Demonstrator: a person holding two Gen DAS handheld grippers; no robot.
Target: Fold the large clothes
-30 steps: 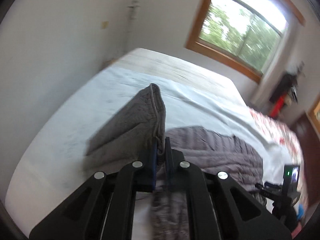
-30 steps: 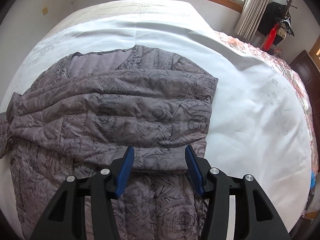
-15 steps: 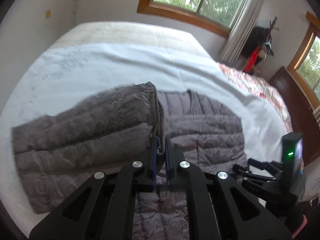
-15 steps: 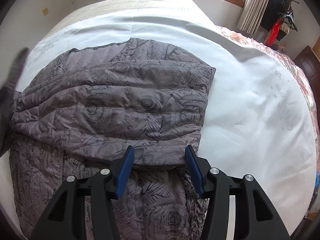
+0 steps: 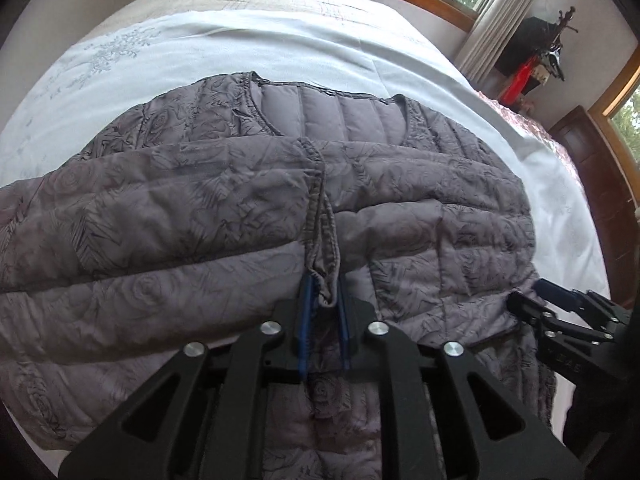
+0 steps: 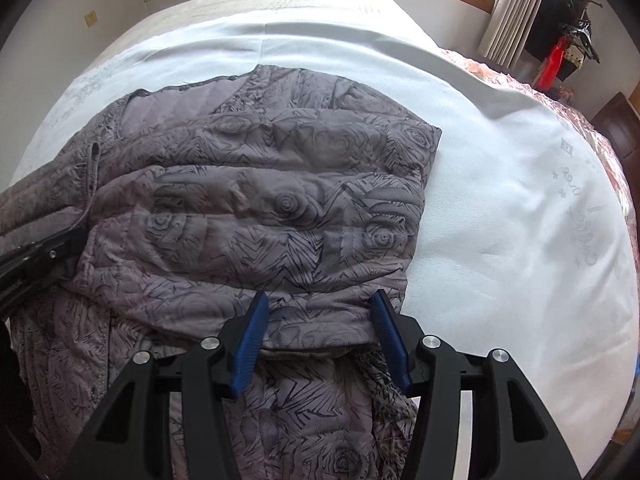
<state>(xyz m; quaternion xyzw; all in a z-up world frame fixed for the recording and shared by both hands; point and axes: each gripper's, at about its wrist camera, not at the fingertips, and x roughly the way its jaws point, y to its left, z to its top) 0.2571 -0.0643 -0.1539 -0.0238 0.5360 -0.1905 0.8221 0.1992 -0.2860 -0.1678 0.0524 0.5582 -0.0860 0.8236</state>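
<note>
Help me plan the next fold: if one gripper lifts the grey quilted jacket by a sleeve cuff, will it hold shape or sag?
Probably sag: the sleeve cuff droops limply between the left gripper fingers. The jacket looks puffy, so likely light. Its smooth-looking shell may slip.

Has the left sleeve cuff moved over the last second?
Yes. The sleeve cuff, between the left gripper jaws that have just been opening, came down from above the white sheet onto the jacket.
</note>
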